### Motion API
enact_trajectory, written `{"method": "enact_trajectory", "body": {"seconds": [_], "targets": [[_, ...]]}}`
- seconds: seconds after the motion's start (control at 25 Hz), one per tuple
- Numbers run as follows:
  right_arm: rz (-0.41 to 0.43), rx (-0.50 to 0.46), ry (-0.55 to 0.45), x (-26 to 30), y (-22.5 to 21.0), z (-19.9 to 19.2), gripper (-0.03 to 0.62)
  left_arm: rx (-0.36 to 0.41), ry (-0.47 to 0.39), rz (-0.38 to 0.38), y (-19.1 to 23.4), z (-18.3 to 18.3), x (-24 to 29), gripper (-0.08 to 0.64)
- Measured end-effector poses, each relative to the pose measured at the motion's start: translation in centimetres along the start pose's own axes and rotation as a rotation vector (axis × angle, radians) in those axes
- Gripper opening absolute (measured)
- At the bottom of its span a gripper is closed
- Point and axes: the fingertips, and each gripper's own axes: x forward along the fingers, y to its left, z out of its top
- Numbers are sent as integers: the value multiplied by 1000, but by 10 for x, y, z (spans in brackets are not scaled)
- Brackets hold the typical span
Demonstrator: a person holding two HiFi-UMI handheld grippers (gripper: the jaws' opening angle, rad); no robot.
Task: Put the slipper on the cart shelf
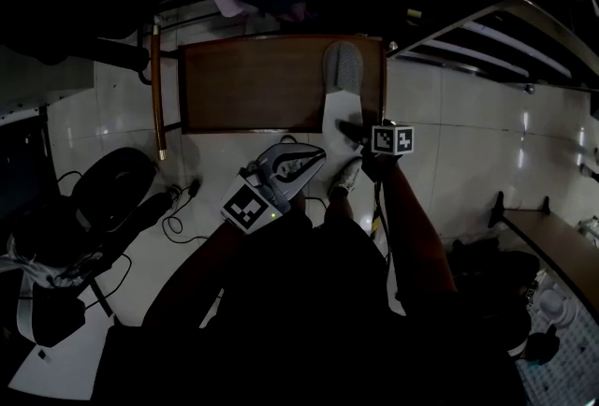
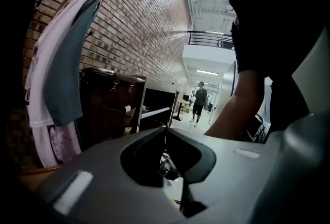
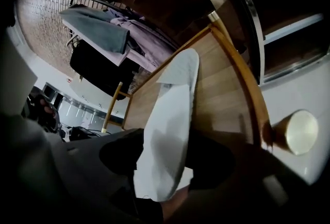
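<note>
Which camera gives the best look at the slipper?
The right gripper view: the white slipper fills the frame's middle, lying along the wooden shelf. The head view shows it small and dim; the left gripper view misses it.

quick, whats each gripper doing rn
left gripper: closed, empty
right gripper: open, heel of the slipper between its fingers

A grey garment (image 2: 69, 63) and a pale pink one (image 2: 38, 83) are hanging side by side from a rail against the brick wall (image 2: 144, 21). Far down the corridor a person (image 2: 199, 101) is standing. Black cables (image 1: 182, 208) are trailing over the tiled floor (image 1: 468, 133) beside a dark round object (image 1: 114, 184), possibly a stool seat.
</note>
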Motion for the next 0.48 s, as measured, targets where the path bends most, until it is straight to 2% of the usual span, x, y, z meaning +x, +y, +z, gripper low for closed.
{"method": "enact_trajectory", "body": {"seconds": [0.08, 0.16, 0.36, 0.48], "targets": [[4, -11, 10, 3, 1, -1, 234, -7, 10, 12, 3, -4, -3, 8], [4, -12, 10, 6, 2, -3, 147, -15, 14, 24, 6, -7, -7, 6], [41, 3, -38, 7, 12, 0, 84, -27, 20, 43, 7, -14, -13, 5], [55, -37, -62, -1, 30, 4, 66, -26, 19, 42, 7, -14, -16, 0]]}}
